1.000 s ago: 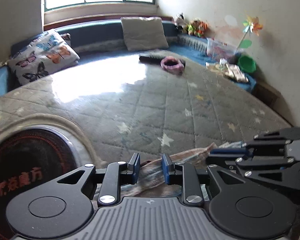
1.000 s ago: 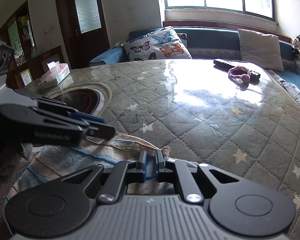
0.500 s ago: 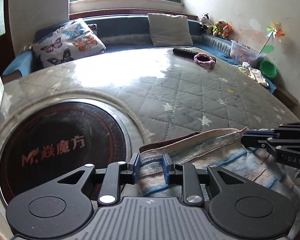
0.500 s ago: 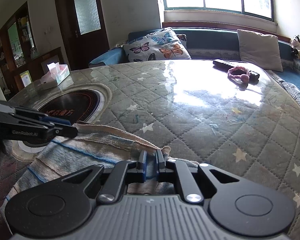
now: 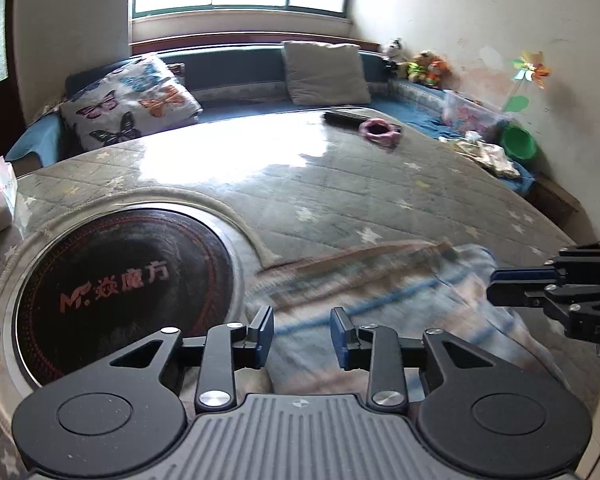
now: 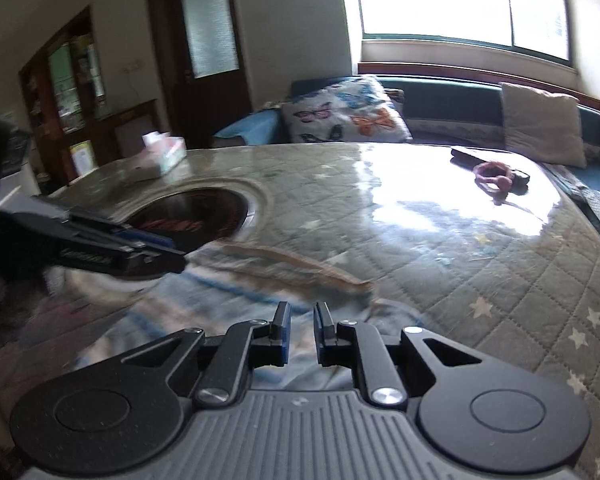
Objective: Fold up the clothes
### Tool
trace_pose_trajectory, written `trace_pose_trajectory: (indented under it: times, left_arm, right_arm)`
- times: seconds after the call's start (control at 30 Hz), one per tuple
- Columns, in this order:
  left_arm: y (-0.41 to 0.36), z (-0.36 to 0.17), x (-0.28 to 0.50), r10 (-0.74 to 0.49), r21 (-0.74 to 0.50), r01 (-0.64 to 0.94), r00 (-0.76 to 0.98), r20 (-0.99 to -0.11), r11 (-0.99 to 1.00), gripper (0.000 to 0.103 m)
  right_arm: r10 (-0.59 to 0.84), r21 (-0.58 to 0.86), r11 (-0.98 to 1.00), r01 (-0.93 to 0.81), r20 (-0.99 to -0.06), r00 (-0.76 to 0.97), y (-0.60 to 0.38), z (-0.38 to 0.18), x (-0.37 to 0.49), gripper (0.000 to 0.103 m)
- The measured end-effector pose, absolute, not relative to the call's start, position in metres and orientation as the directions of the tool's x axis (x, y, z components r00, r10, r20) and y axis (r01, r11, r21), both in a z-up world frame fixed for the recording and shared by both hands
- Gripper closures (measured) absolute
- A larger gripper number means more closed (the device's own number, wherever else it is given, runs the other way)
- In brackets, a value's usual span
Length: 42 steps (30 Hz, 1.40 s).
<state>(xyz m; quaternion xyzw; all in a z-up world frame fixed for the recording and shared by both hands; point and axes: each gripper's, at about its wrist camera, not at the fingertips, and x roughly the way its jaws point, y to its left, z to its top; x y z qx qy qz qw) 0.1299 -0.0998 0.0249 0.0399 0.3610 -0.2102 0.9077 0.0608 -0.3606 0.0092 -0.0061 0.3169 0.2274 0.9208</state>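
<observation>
at the near edge of the quilted grey star-print surface [image 5: 340,200], beside its round black inset, lies the blue-striped beige cloth garment [image 5: 380,292], one fold laid. left hand-held gripper [image 5: 302,334] and right hand-held gripper [image 6: 302,334] are opening, pads off the cloth; further folds likely remain.

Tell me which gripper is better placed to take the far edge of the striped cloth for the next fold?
Probably the left gripper: its jaws are opening with the striped cloth lying between them. The right gripper, opening too, is near the cloth's corner.
</observation>
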Motion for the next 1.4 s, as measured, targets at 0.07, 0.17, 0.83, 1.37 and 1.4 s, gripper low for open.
trace_pose_trajectory:
  times: [0.07,0.17,0.83,1.37,1.4]
  left_arm:
    - [-0.099,0.026,0.113,-0.367,-0.070,0.438,0.643,-0.672,0.896,0.061]
    - [-0.095,0.025,0.088,-0.368,-0.045,0.464,0.635,-0.680,0.884,0.055]
    - [-0.071,0.018,0.058,-0.313,-0.052,0.396,0.632,-0.709,0.917,0.050]
    - [-0.082,0.015,0.099,-0.327,-0.129,0.338,0.632,-0.703,0.932,0.050]
    - [-0.082,0.014,0.101,-0.326,-0.136,0.331,0.629,-0.705,0.934,0.050]
  right_arm:
    - [0.433,0.131,0.884,-0.448,-0.589,0.683,-0.359,0.011,0.049,0.091]
    - [0.461,0.119,0.860,-0.497,-0.600,0.654,-0.352,0.012,0.029,0.091]
    - [0.465,0.170,0.867,-0.468,-0.613,0.639,-0.365,0.010,-0.012,0.081]
    - [0.326,0.190,0.945,-0.266,-0.616,0.717,-0.369,-0.009,0.028,0.076]
    - [0.315,0.202,0.949,-0.241,-0.616,0.722,-0.371,-0.010,0.030,0.068]
